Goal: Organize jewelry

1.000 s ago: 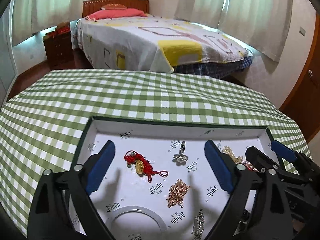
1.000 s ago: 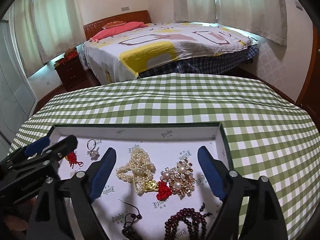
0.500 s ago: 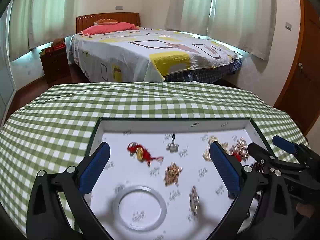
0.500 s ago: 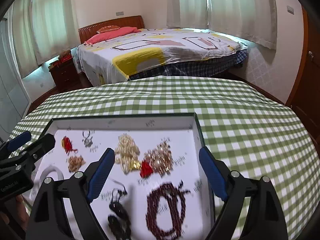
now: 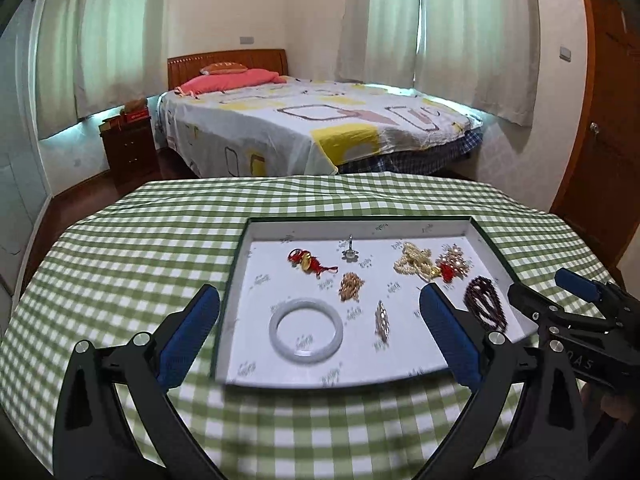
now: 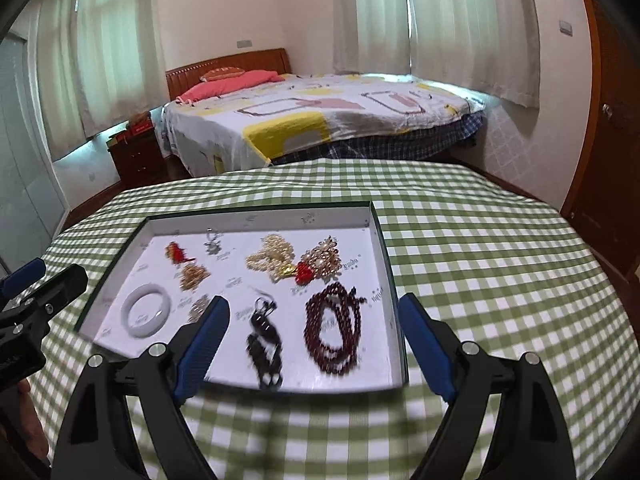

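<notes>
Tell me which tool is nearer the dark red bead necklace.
Right. The right tool is open with the dark red bead necklace lying between its fingers, just ahead. The left tool is open farther left, facing the white bangle.

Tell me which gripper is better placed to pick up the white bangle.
Probably left. The left gripper is open, with the bangle framed between its fingers. The right gripper faces the dark beads.

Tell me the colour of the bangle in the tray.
The bangle is milky white; the left wrist view shows it best.
</notes>
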Demonstrator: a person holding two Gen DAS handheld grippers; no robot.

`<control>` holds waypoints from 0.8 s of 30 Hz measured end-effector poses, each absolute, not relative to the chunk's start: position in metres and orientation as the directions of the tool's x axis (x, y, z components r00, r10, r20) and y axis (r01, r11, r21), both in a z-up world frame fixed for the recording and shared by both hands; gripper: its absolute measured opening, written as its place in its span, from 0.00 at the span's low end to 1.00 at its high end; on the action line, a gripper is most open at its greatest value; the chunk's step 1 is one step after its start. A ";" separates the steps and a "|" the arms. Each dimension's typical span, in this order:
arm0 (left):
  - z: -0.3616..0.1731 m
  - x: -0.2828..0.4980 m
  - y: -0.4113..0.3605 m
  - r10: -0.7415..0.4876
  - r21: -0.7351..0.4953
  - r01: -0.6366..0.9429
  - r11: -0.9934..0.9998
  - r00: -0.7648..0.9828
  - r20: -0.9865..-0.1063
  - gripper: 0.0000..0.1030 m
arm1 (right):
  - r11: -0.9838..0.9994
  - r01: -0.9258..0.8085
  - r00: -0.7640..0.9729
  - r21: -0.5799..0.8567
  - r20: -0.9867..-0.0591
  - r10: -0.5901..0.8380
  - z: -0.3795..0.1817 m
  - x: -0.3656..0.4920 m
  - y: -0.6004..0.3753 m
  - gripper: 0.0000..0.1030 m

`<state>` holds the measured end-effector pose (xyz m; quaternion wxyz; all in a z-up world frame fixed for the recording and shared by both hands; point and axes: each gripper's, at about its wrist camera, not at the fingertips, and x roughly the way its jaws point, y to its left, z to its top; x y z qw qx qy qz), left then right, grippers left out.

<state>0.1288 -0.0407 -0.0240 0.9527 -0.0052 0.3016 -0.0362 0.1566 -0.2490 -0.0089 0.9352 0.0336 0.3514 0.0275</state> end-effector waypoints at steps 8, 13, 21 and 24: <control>-0.006 0.076 -0.030 -0.070 -0.044 0.054 0.998 0.828 -0.557 0.96 | 0.997 -0.051 0.799 0.065 -0.595 0.080 0.023 0.098 -0.245 0.82; 0.007 0.043 -0.030 -0.052 -0.028 0.043 0.999 0.841 -0.539 0.96 | 0.997 -0.058 0.814 0.054 -0.575 0.078 0.039 0.069 -0.243 0.82; 0.031 -0.011 -0.027 -0.056 -0.037 0.043 0.998 0.868 -0.493 0.96 | 0.996 -0.067 0.851 0.051 -0.518 0.083 0.064 0.025 -0.237 0.82; 0.037 -0.026 -0.027 -0.054 -0.035 0.043 0.998 0.878 -0.475 0.96 | 0.996 -0.074 0.862 0.039 -0.500 0.084 0.071 0.013 -0.233 0.82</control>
